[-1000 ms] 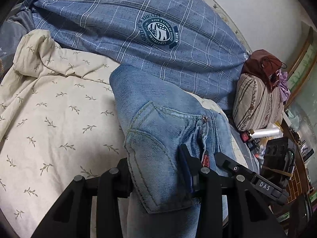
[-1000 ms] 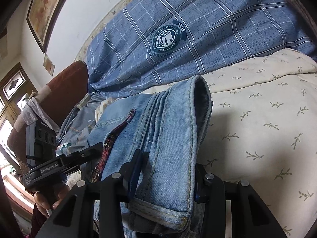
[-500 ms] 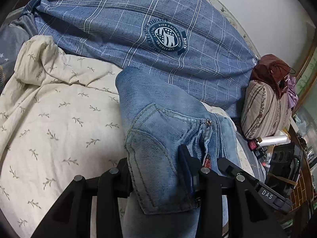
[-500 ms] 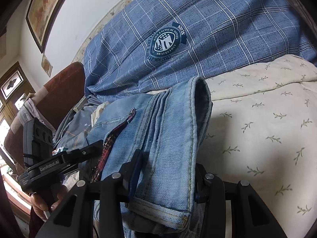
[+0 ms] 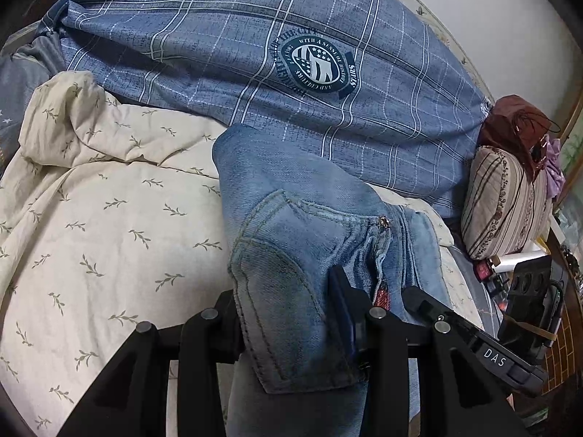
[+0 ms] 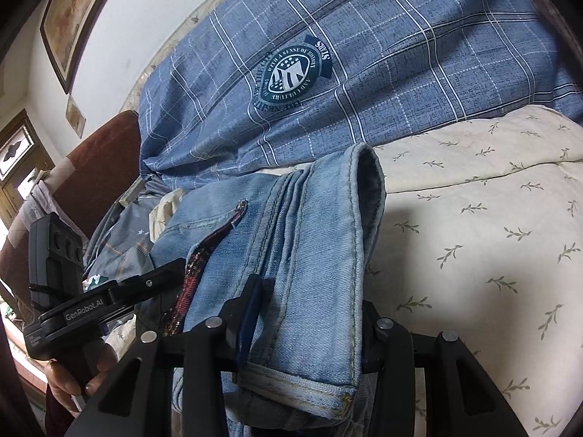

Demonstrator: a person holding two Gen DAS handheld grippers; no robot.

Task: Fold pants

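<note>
A cream leaf-print bedsheet fills the left of the frame, a blue plaid duvet the top. Your left gripper and right gripper both clamp the folded jeans at lower centre.

Before me: cream leaf-print bedsheet; blue plaid duvet; striped pillow; white wall; framed picture.
</note>
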